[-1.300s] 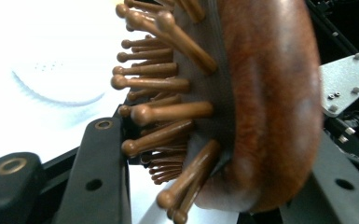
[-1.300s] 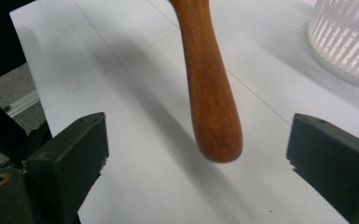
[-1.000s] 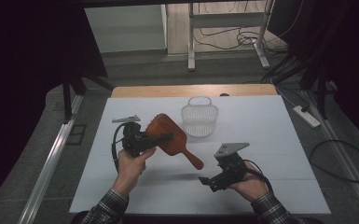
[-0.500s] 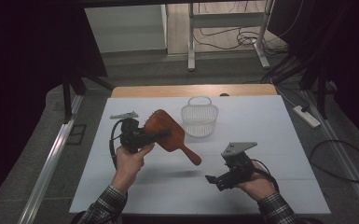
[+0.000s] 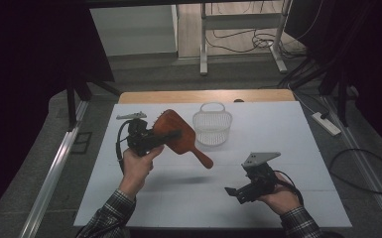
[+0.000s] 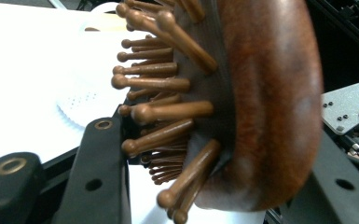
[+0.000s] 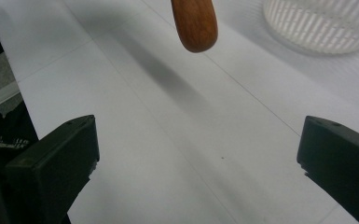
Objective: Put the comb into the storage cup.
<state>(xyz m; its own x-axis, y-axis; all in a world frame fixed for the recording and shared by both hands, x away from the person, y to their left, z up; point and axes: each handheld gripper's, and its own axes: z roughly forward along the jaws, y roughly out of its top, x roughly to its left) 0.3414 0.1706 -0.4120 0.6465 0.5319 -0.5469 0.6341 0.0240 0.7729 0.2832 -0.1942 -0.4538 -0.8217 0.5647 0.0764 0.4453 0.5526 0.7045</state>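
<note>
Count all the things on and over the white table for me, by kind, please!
Wooden hairbrush: 1, held above the table
White basket: 1
Grippers: 2, the left gripper and the right gripper
Total: 4

Hairbrush [image 5: 178, 134] reddish-brown wood, pins same tone. Basket [image 5: 212, 126] white, slatted mesh. Table [image 5: 302, 148] white top, tan wood far edge. Both claws black. Sleeves [image 5: 111, 213] dark plaid.
</note>
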